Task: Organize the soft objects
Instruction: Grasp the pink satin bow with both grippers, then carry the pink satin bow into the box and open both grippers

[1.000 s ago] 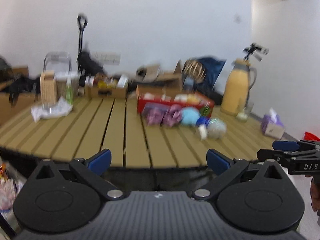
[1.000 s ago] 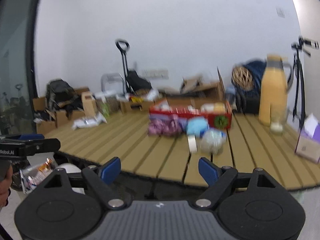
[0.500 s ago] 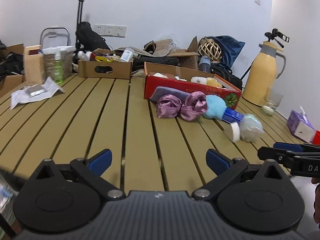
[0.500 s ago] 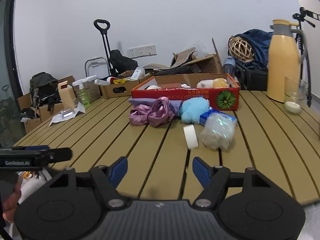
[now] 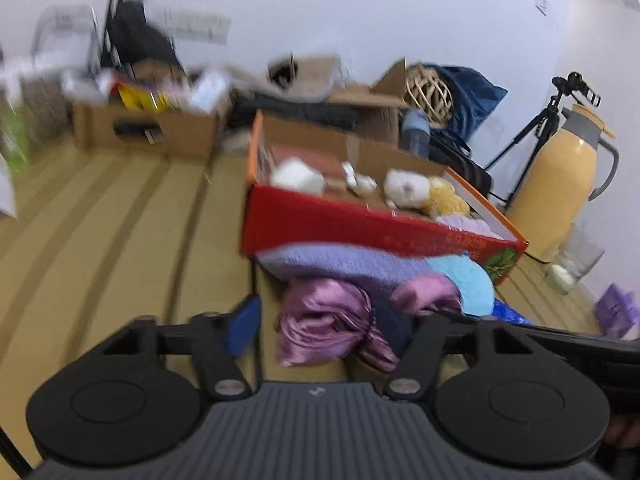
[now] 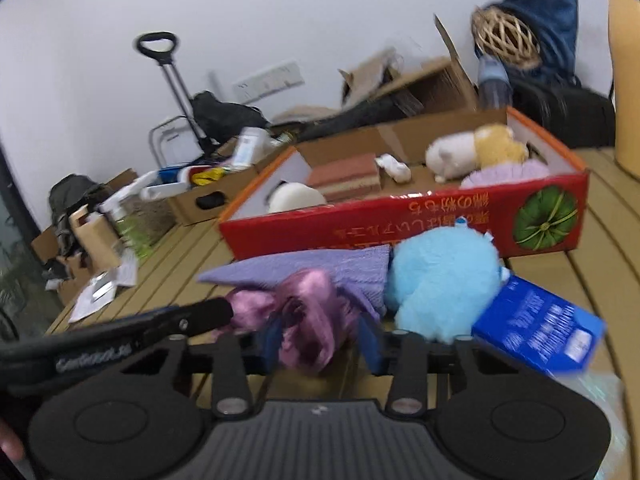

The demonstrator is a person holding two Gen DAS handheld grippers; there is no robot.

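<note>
A pink satin cloth (image 5: 324,328) (image 6: 308,320) lies bunched on the slatted table, in front of a lavender knit cloth (image 5: 344,264) (image 6: 320,268) and a light blue plush (image 5: 464,284) (image 6: 444,284). Behind them a red cardboard box (image 5: 360,232) (image 6: 400,216) holds white and yellow plush toys (image 6: 472,152). My left gripper (image 5: 320,326) is open, its fingers either side of the pink cloth's left bunch. My right gripper (image 6: 320,338) is partly closed around the cloth's right bunch; I cannot tell if it grips.
A blue packet (image 6: 536,324) lies right of the blue plush. A yellow thermos (image 5: 556,188) and a glass (image 5: 572,260) stand at the right. Cardboard boxes (image 5: 148,128) with clutter line the table's back. Bare slats (image 5: 100,240) lie to the left.
Both grippers have moved forward over the table to the pink satin cloth. Their fingers now straddle it, and the right gripper's fingers stand closer together than before.
</note>
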